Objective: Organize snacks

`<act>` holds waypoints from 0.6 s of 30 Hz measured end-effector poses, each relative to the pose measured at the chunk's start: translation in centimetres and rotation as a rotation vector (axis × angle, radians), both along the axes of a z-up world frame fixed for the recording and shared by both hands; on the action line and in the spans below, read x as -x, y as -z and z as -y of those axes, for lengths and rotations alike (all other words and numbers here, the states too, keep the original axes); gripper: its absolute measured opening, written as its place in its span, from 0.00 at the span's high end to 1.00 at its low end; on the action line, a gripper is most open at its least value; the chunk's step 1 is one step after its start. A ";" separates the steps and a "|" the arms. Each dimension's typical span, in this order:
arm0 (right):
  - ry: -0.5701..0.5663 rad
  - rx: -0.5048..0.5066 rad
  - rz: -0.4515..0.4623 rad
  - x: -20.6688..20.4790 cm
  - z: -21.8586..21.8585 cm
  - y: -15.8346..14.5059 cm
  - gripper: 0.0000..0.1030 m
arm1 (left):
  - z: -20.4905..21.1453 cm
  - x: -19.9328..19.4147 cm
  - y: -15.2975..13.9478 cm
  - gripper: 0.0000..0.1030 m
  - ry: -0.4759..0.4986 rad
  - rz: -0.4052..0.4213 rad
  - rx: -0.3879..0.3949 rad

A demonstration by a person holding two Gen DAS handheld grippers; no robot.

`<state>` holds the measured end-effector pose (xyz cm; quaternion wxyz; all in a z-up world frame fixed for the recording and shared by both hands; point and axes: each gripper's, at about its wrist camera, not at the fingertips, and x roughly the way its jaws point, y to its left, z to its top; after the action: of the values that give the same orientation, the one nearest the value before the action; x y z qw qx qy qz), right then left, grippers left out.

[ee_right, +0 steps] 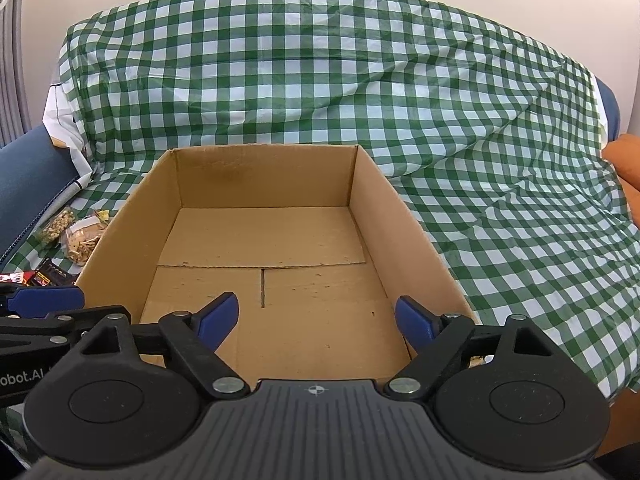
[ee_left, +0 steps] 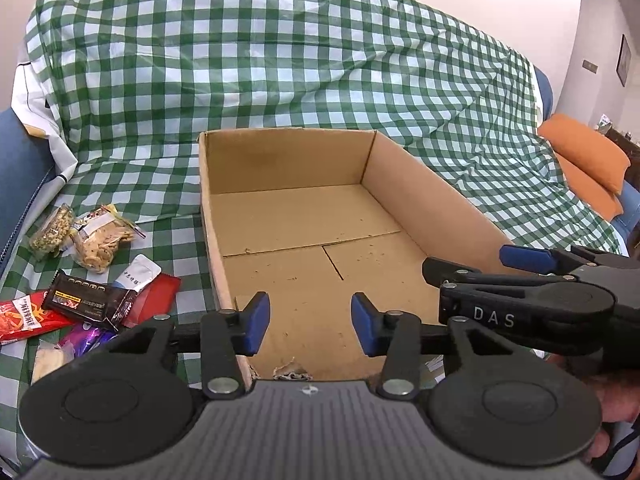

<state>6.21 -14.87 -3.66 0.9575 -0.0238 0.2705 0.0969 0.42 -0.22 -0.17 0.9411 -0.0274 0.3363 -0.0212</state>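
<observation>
An open, empty cardboard box stands on the green checked cloth. My left gripper is open and empty over the box's near left corner. My right gripper is open and empty over the box's near edge; it also shows from the side in the left wrist view. Left of the box lie the snacks: a black bar, a red packet, a white sachet, a bag of crackers, a bag of green bits and a purple packet.
The cloth drapes over a blue sofa and rises behind the box. Orange cushions lie at the far right. The left gripper shows at the left edge of the right wrist view.
</observation>
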 end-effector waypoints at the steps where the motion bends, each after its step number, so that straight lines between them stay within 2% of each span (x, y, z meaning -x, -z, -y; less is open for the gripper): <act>1: -0.001 -0.002 -0.001 0.0 0.0 0.0 0.22 | 0.0 0.0 0.0 0.52 0.002 0.002 -0.002; 10: -0.028 -0.007 0.003 0.2 -0.2 0.0 0.36 | 0.2 0.2 -0.1 0.52 0.027 0.027 0.013; 18: -0.054 -0.012 0.003 0.3 -0.1 -0.2 0.37 | 0.2 0.0 0.0 0.52 0.020 0.014 -0.003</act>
<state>5.94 -14.76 -3.49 0.9552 -0.0255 0.2676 0.1241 0.37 -0.40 -0.22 0.9433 -0.0223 0.3298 -0.0302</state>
